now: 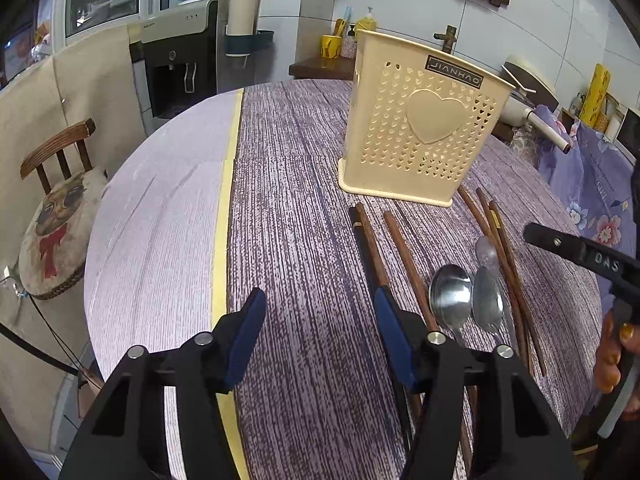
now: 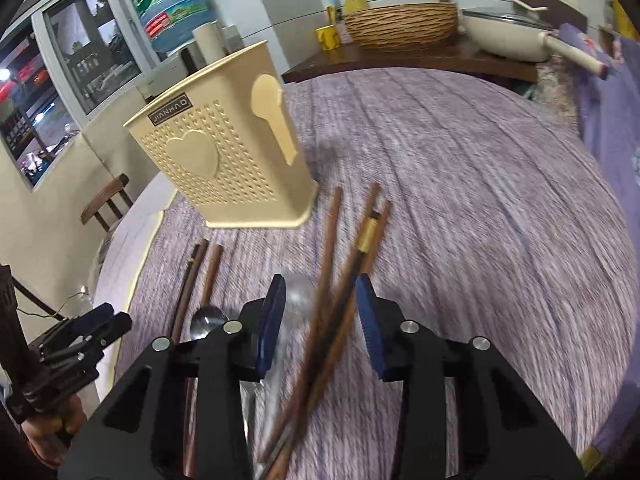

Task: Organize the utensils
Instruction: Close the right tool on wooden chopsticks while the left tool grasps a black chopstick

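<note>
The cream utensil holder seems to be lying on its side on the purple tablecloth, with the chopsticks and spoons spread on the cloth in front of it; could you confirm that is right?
Not quite: the cream utensil holder stands upright on its base, as the left wrist view shows. The rest holds: it is on the purple tablecloth, with the chopsticks and spoons spread on the cloth in front of it.

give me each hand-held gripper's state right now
left hand-held gripper: open, empty, over the tablecloth.
right hand-held gripper: open, chopsticks between its fingers, not gripped.
</note>
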